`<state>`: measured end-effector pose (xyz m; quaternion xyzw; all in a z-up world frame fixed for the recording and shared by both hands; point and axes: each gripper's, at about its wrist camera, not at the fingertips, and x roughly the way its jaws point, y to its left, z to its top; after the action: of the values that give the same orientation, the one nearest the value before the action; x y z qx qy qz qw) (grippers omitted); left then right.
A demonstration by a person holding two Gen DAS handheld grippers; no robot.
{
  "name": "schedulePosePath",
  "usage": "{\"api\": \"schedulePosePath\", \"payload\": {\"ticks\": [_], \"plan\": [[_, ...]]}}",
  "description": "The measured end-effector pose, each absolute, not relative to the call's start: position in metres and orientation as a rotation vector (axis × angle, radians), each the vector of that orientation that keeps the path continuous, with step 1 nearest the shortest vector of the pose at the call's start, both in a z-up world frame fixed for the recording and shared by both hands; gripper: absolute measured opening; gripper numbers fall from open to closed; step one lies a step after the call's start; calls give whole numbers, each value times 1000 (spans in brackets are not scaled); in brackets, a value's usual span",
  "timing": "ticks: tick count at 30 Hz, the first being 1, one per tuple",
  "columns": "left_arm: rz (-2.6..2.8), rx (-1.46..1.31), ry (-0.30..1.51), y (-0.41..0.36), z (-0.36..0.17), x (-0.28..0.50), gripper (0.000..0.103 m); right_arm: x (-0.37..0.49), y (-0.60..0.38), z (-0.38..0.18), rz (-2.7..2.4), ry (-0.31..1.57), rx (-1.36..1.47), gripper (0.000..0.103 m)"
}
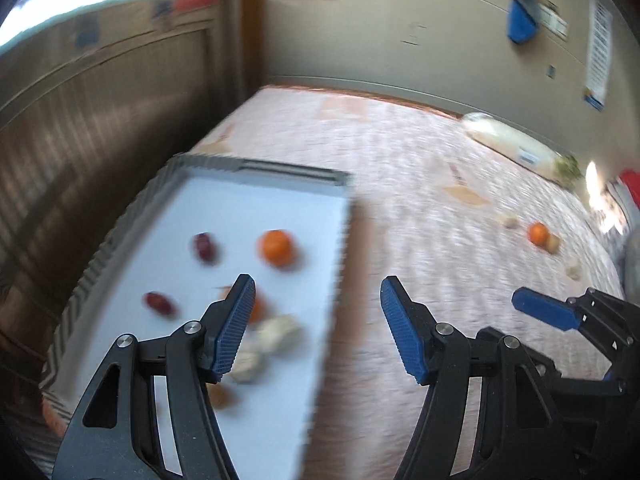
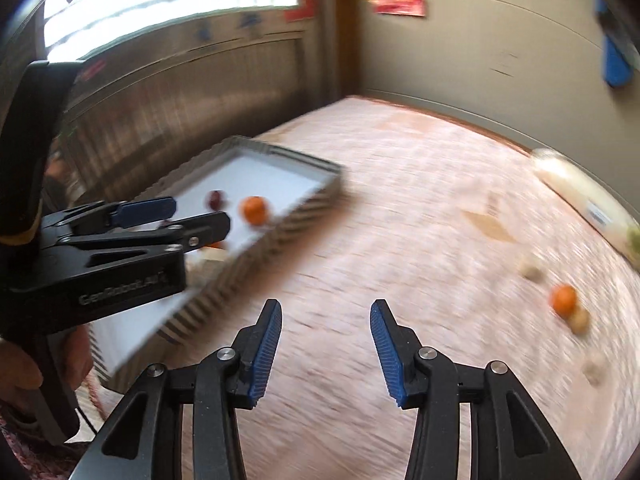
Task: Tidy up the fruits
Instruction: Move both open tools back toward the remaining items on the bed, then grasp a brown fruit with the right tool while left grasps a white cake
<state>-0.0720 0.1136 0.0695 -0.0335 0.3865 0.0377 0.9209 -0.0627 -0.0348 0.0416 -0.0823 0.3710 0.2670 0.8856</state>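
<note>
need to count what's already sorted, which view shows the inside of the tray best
The left wrist view. It looks down into the tray, showing an orange, two dark red fruits and pale pieces on its white floor. In the right wrist view the left gripper covers the near part; only one orange and one dark fruit show clearly.

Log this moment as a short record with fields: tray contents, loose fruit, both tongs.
surface: pink patterned cloth
tray: white rectangular tray with striped grey rim, at the left
in tray: round orange tangerine, two dark red dates, pale lumpy pieces; more are hidden behind the finger
loose on cloth: second orange tangerine touching a tan nut-like piece; other pale bits nearby
left tongs: open, empty, over the tray's right edge
right tongs: open, empty, over bare cloth
image: motion-blurred
</note>
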Motion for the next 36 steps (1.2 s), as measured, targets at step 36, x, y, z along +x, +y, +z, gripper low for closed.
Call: {"api": "schedulePosePath", "payload": {"ticks": [36], "plan": [[-238, -19, 1021, -56, 35, 69, 66, 58, -209, -3, 206, 870, -99, 27]]}}
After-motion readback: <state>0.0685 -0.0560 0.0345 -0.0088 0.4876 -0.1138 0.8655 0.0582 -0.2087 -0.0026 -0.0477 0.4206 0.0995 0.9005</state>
